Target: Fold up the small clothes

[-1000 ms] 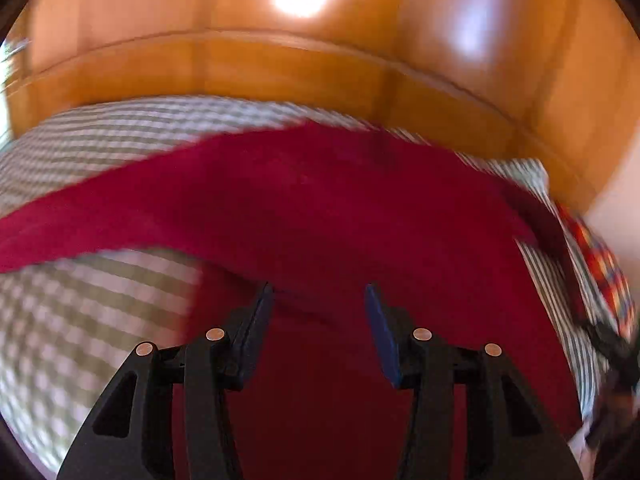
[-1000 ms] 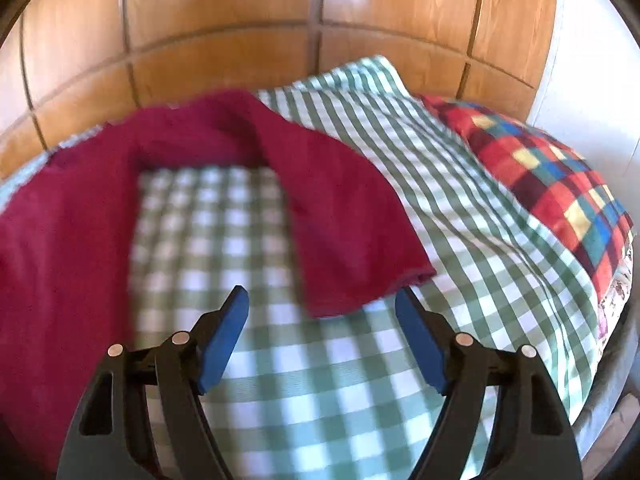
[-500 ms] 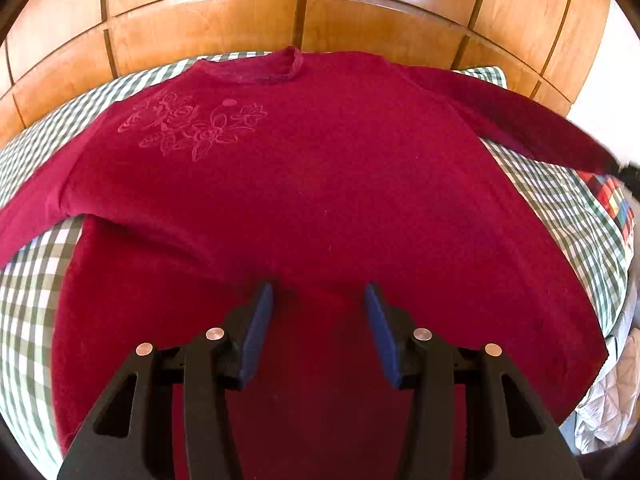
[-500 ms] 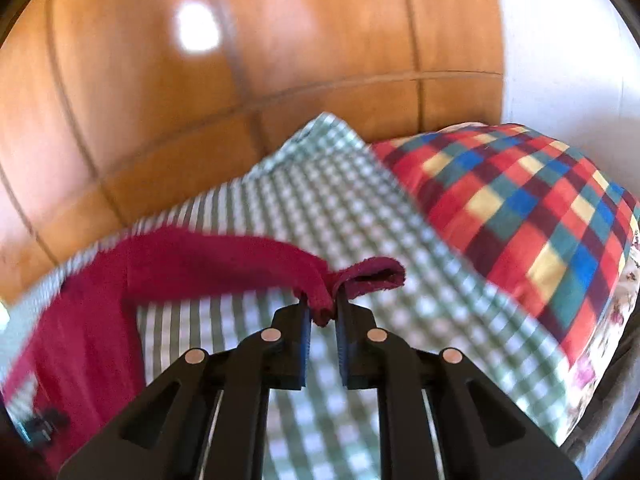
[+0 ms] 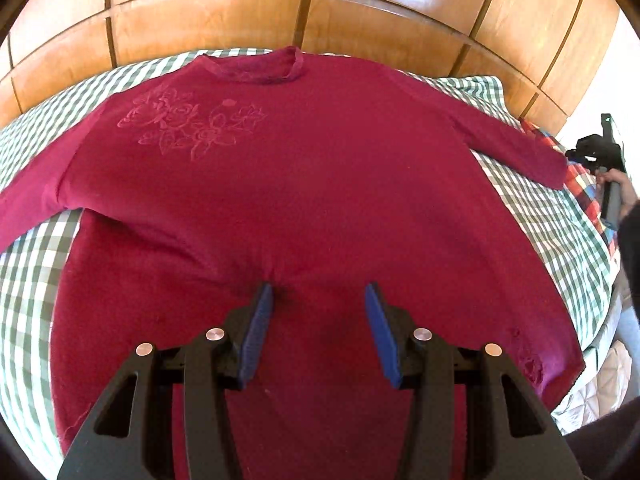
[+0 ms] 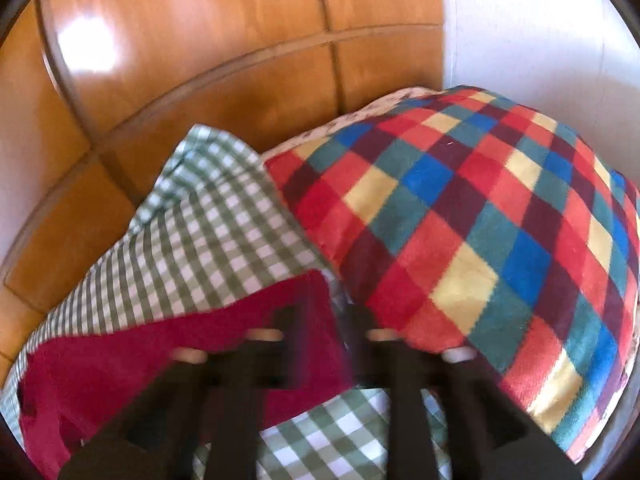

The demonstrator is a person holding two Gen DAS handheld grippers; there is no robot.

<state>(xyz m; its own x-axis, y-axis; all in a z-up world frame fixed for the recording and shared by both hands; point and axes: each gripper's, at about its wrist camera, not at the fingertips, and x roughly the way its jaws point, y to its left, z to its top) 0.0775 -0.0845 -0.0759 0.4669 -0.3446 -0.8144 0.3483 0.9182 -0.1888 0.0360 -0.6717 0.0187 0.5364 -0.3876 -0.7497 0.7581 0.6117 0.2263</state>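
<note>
Since the earlier frame, the dark red long-sleeved knit top is lying spread flat on the green-checked bed cover, its sleeve now drawn out sideways. Left gripper is hovering with fingers apart, pressing near the hem; bunching there could spoil the fold.

Right gripper, blurred, is opening its fingers beside the sleeve cuff, nothing visibly between them. Its sweep could drag the cuff toward the multicoloured checked pillow.

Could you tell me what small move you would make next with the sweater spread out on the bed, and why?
Probably fold the right sleeve inward. The sweater lies flat, front up, sleeves out; the right claw is opening just beyond that cuff, nothing between its fingers, while the left claw rests open on the sweater's lower half.
</note>
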